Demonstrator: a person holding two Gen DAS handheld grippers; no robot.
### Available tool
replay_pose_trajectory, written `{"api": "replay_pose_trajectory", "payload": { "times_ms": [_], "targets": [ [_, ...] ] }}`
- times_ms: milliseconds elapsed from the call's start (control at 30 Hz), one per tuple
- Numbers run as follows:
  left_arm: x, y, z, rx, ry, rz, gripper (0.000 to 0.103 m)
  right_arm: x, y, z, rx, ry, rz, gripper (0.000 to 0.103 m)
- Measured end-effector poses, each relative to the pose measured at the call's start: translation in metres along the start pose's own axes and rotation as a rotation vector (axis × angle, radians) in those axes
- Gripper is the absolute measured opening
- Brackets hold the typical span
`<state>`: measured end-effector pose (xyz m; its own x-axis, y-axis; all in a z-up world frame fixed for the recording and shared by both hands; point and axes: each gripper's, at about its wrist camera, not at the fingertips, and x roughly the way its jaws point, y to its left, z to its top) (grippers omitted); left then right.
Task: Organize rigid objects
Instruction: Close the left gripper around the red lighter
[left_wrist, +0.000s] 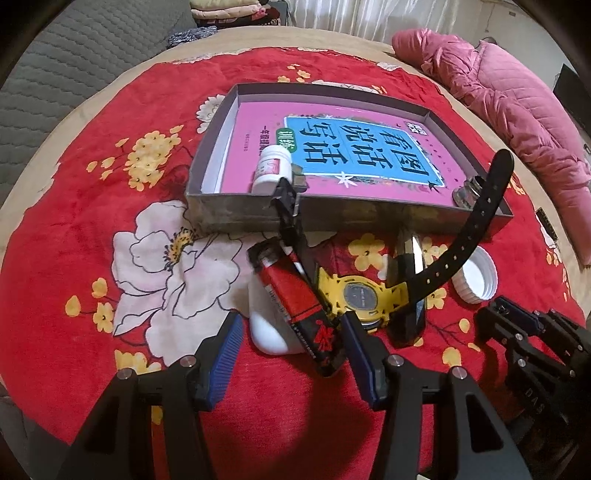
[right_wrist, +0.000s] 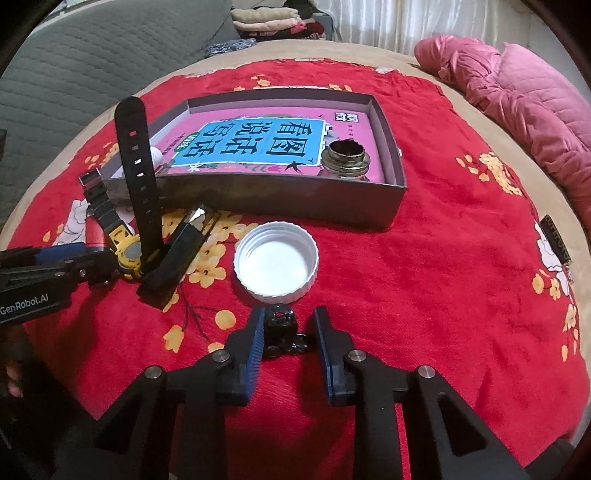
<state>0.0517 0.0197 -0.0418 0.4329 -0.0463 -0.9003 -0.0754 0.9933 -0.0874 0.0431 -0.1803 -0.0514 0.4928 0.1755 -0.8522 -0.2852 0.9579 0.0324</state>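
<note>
A grey tray (left_wrist: 236, 212) (right_wrist: 280, 199) holds a pink and blue book (left_wrist: 369, 147), a small white bottle (left_wrist: 267, 168) and a glass jar (right_wrist: 345, 160). In front of it lie a red and black box (left_wrist: 299, 306), a white oval object (left_wrist: 266, 325), a yellow watch (left_wrist: 360, 295) with black straps, a dark rectangular case (right_wrist: 177, 258) and a white lid (right_wrist: 275, 262). My left gripper (left_wrist: 291, 332) is open around the red box and the white object. My right gripper (right_wrist: 290, 325) is open around a small black object (right_wrist: 282, 325).
The red flowered blanket (left_wrist: 110, 258) covers the surface. A pink padded jacket (left_wrist: 517, 103) lies at the far right. A grey quilted sofa (right_wrist: 92, 48) is at the back left, with folded clothes (right_wrist: 269, 20) behind.
</note>
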Motion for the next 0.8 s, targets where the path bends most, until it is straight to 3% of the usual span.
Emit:
{"api": "replay_pose_trajectory", "payload": {
  "times_ms": [400,800],
  "targets": [
    [-0.003,0.031,0.001,-0.091,0.0,-0.007,0.056,0.002,-0.005,0.002,0.02,0.007,0.016,0.027],
    [0.009,0.027,0.021,0.053,-0.003,-0.07,0.055,0.005,-0.007,0.001,0.036,0.016,0.028,0.026]
  ]
}}
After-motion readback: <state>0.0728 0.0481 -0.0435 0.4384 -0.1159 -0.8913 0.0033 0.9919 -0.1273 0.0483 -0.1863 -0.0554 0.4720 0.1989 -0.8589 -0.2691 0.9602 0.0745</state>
